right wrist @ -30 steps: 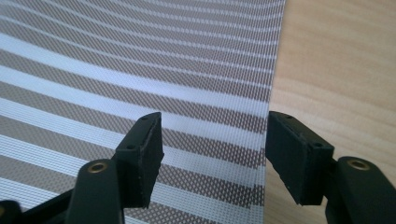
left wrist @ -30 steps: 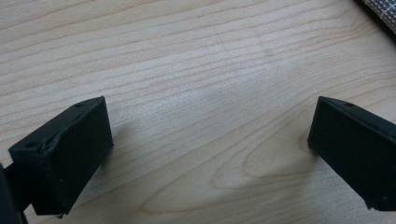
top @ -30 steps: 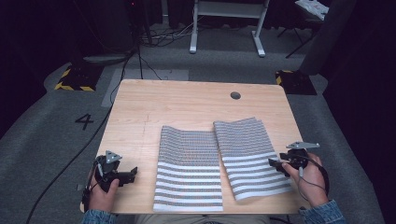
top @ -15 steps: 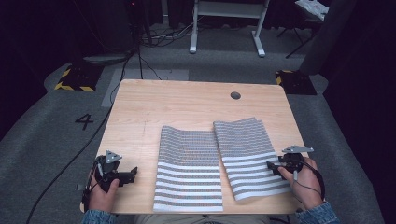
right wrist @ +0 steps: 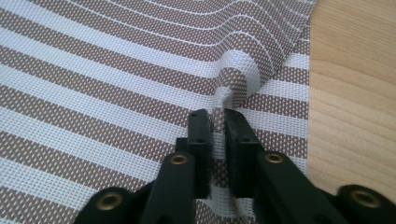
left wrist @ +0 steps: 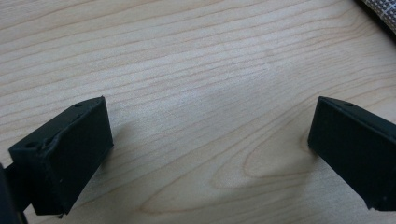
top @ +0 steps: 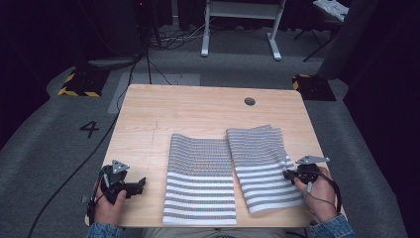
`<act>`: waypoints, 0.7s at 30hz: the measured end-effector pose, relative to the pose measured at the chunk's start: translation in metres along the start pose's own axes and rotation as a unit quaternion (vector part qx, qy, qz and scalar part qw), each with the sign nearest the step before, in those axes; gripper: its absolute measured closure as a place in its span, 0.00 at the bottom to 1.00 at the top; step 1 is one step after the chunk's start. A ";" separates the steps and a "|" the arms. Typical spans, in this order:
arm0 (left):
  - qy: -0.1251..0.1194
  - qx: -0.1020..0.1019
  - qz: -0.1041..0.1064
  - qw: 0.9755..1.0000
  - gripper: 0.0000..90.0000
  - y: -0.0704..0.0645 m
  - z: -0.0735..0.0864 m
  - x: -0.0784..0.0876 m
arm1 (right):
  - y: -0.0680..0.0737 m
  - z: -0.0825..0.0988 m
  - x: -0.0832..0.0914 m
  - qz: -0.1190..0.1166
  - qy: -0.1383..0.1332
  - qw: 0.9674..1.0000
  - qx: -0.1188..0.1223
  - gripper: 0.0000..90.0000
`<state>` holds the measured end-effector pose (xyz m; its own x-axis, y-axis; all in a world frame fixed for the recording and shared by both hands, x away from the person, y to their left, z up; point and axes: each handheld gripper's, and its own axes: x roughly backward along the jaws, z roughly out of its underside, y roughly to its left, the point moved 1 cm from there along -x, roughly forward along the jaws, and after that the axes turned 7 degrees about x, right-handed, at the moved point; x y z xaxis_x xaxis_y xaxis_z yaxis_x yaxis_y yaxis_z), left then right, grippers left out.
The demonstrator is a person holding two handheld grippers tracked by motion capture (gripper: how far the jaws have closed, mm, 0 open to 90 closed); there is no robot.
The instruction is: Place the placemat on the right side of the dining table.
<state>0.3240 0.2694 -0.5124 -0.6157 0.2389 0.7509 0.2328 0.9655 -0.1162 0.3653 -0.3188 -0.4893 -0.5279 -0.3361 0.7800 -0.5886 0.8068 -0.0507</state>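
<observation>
Pale wooden tabletop (top: pixel 198 111): at four o'clock, the right tool (right wrist: pixel 217 128) has just pinched shut on the brown-and-white striped woven placemat (right wrist: pixel 116 93), bunching its edge to lift; the left tool (left wrist: pixel 210 140) gapes empty at eight o'clock.

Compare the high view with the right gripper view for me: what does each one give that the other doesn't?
High view alone: the whole table, both striped mats side by side, the left mat, and the left claw resting apart from them near the table's left edge.

Right gripper view alone: the right claw has just been closing and pinches a raised fold of the right mat between its jaws.

Both share: the right mat, the right claw at its edge, and the bare wood beside it.
</observation>
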 end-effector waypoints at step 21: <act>0.000 0.000 0.000 1.000 0.00 0.000 0.000 0.000 | -0.052 -0.014 0.017 0.077 -0.008 0.997 0.011 0.98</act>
<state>0.3240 0.2694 -0.5124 -0.6157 0.2388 0.7510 0.2328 0.9656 -0.1162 0.3956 -0.3591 -0.4649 -0.6221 -0.2167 0.7524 -0.5131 0.8387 -0.1827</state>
